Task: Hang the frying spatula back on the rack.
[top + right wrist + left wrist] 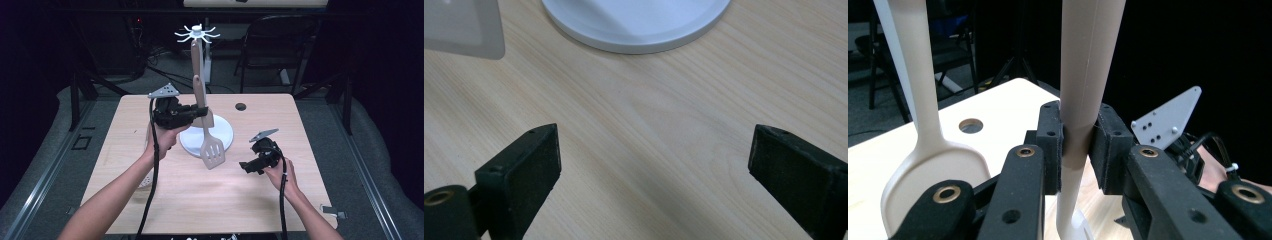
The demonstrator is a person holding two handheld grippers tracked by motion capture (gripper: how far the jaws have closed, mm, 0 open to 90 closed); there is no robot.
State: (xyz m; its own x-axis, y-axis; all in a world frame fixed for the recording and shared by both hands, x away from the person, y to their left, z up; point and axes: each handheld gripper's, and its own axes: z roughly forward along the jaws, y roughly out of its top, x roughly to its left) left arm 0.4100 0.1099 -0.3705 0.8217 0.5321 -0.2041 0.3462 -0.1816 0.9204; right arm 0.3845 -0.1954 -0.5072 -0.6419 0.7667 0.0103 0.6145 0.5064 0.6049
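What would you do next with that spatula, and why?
Probably lift it a bit higher toward the white hooks on top of the stand. The left gripper is clamped on the spatula handle, its top end is below the hooks, and another utensil hangs there already.

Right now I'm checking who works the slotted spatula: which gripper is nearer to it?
Left. The left gripper has its fingers clamped on the slotted spatula handle; the right gripper hovers open over the table, apart from it.
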